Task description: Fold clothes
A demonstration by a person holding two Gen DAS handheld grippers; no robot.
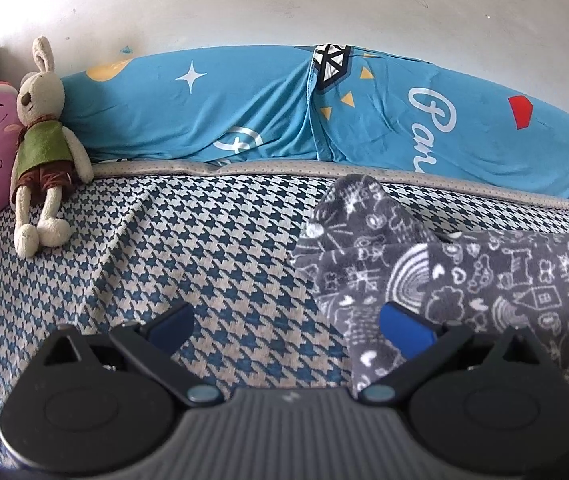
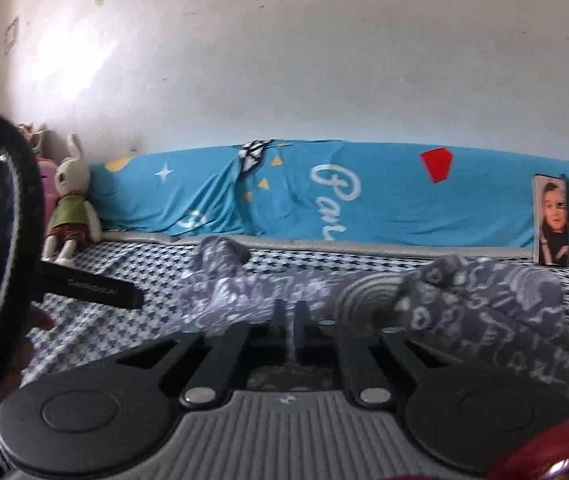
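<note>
Bed (image 1: 204,240) in houndstooth cover; grey doodle-print fleece garment (image 1: 484,280) lies rumpled on its right half, one end humped up. Looks soft, light, floppy, so grab a hem or corner, not the bulk. Left gripper (image 1: 286,320) spread wide at garment's edge. Right gripper (image 2: 289,312) pressed together; pinching fabric or not, can't tell.

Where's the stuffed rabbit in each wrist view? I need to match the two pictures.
Left wrist: stuffed rabbit sits far left, against the blue sheet's end.
Right wrist: stuffed rabbit sits left of centre, smaller, same pose.
Shared landmark: the white star printed on the blue sheet.
</note>
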